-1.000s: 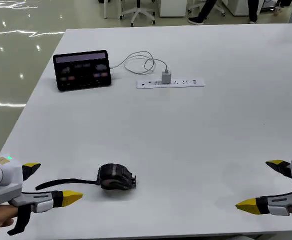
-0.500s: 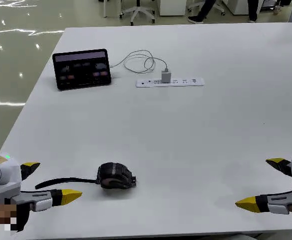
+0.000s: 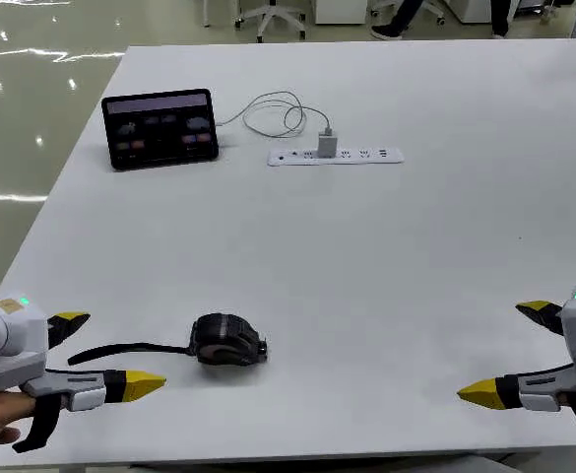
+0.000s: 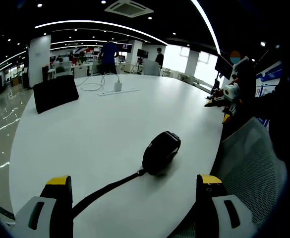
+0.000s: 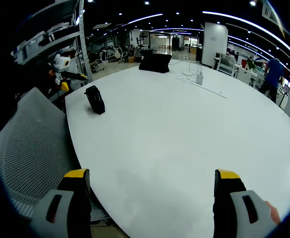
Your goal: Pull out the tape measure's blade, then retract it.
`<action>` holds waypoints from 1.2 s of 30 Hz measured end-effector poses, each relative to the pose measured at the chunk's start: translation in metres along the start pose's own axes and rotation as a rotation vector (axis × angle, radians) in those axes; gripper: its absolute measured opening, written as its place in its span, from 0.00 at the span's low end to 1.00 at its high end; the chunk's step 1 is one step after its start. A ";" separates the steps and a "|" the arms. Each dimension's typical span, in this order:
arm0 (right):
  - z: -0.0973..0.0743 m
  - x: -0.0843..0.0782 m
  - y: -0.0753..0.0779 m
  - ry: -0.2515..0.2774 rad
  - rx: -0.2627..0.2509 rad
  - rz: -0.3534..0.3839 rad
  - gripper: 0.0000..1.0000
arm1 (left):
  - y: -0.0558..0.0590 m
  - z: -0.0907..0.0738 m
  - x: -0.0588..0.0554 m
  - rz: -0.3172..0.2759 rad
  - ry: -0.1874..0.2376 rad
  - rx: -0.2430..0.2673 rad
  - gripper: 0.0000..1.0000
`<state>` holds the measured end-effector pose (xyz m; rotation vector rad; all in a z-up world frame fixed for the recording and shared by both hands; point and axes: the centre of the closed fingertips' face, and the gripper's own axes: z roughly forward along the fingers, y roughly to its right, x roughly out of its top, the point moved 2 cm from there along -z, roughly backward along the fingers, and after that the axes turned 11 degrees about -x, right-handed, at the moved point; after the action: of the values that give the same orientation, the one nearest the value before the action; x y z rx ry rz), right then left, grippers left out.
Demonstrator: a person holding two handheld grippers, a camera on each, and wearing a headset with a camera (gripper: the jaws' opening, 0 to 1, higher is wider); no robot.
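Note:
A black tape measure lies on the white table near its front edge, its black wrist strap trailing left. My left gripper stands open at the strap's end, yellow tips on either side of it. In the left gripper view the tape measure lies ahead between the wide-apart jaws, and the strap runs back toward them. My right gripper hangs open at the table's front right, far from the tape measure, with nothing between its fingers.
A dark tablet stands at the back left. A white power strip with a plugged charger and coiled cable lies behind the middle. A grey mesh chair sits at the table's front edge.
The head camera tilted slightly. The left gripper moved up and a little right toward the strap. The tape measure has not moved.

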<state>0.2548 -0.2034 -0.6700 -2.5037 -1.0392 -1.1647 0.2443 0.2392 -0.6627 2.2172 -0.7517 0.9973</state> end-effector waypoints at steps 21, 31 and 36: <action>0.039 0.028 -0.027 -0.012 0.124 -0.099 1.00 | 0.003 0.037 0.015 0.159 -0.173 -0.113 1.00; 0.066 0.045 -0.050 -0.003 0.192 -0.164 1.00 | 0.014 0.060 0.026 0.342 -0.238 -0.204 1.00; 0.079 0.050 -0.063 -0.003 0.224 -0.185 1.00 | 0.019 0.070 0.022 0.379 -0.303 -0.238 1.00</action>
<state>0.2822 -0.0968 -0.6941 -2.2773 -1.3450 -1.0248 0.2761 0.1719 -0.6783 2.0791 -1.3909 0.6962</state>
